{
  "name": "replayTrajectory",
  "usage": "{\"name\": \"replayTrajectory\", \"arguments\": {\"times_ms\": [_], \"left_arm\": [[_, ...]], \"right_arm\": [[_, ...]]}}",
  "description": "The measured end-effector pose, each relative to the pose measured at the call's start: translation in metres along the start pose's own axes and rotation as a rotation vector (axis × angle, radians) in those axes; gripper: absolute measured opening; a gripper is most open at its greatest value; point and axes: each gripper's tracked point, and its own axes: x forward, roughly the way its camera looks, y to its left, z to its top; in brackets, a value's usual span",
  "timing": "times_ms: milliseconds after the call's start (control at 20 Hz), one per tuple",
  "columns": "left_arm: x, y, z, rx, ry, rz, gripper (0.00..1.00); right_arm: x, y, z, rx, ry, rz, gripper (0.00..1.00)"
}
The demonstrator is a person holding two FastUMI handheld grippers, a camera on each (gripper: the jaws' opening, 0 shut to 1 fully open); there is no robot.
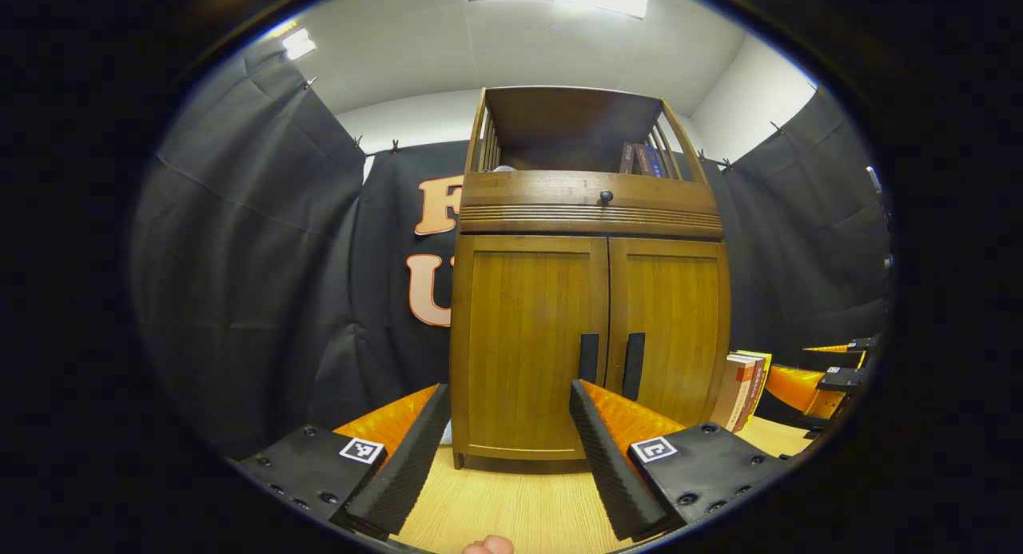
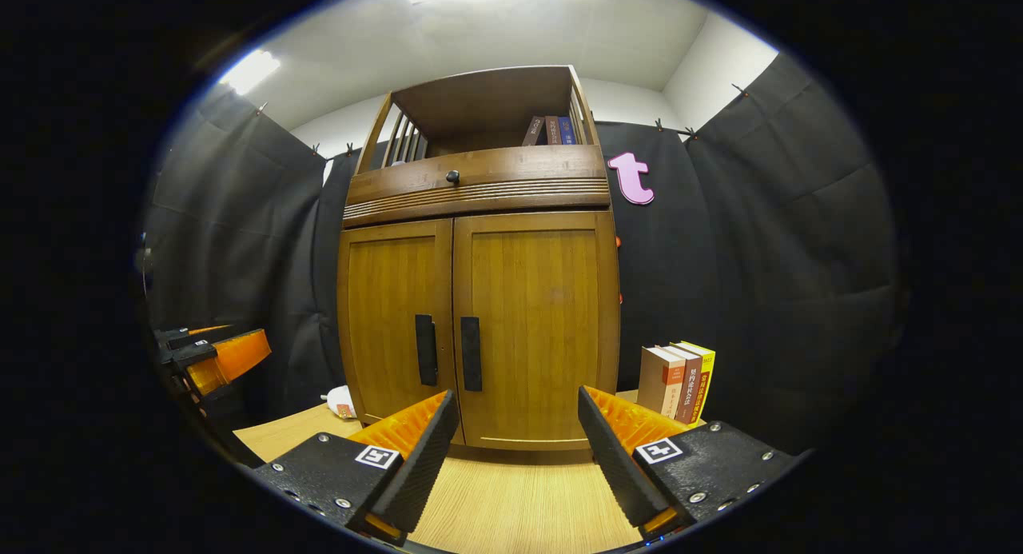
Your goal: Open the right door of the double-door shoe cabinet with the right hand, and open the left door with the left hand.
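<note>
The shoe cabinet (image 2: 479,298) stands on the table (image 2: 519,506), both doors closed. The left gripper (image 1: 507,450) faces the left door (image 1: 527,338), fingers spread; the right gripper (image 2: 511,450) faces the right door (image 2: 535,330), likewise released. Books (image 2: 678,382) stand right, seemingly just beside the cabinet.

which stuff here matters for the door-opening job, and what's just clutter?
Job: brown wooden double-door cabinet, right door's black handle, left door's black handle, open right gripper, open left gripper.
Clutter: upright books beside cabinet, shelf books.
</note>
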Motion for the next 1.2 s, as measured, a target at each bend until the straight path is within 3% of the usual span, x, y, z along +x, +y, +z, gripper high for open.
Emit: {"name": "replayTrajectory", "arguments": {"times_ms": [50,200,250,450,550,650,750,1050,1200], "left_arm": [[-0.001,0.002,0.000,0.000,-0.001,0.003,0.96],[-0.001,0.003,-0.001,-0.002,0.002,0.008,0.93],[-0.002,0.004,-0.002,-0.001,0.004,0.009,0.93],[-0.003,0.005,-0.002,-0.003,0.004,0.015,0.96],[-0.003,0.003,-0.003,-0.009,0.006,0.011,0.92],[-0.004,0.000,-0.002,-0.018,0.005,0.004,0.96],[-0.004,-0.001,-0.002,-0.022,0.004,0.001,0.92],[-0.008,0.001,-0.004,-0.028,0.009,0.005,0.97],[-0.007,0.008,-0.004,-0.029,0.012,0.019,0.93]], "right_arm": [[0.000,0.000,0.000,0.001,0.000,0.000,0.97],[0.000,-0.001,0.001,-0.007,-0.005,-0.009,0.97],[0.000,0.000,-0.001,-0.009,-0.003,-0.006,0.92],[0.003,0.004,0.000,-0.009,-0.002,0.000,0.92],[0.006,0.003,0.007,-0.014,-0.019,-0.004,0.92],[0.011,0.005,0.009,-0.016,-0.018,0.005,0.92],[0.019,0.007,0.012,-0.013,-0.021,0.022,0.92],[0.068,0.013,0.035,-0.063,-0.060,0.043,0.92],[0.108,0.023,0.036,-0.088,-0.085,0.056,0.92]]}}
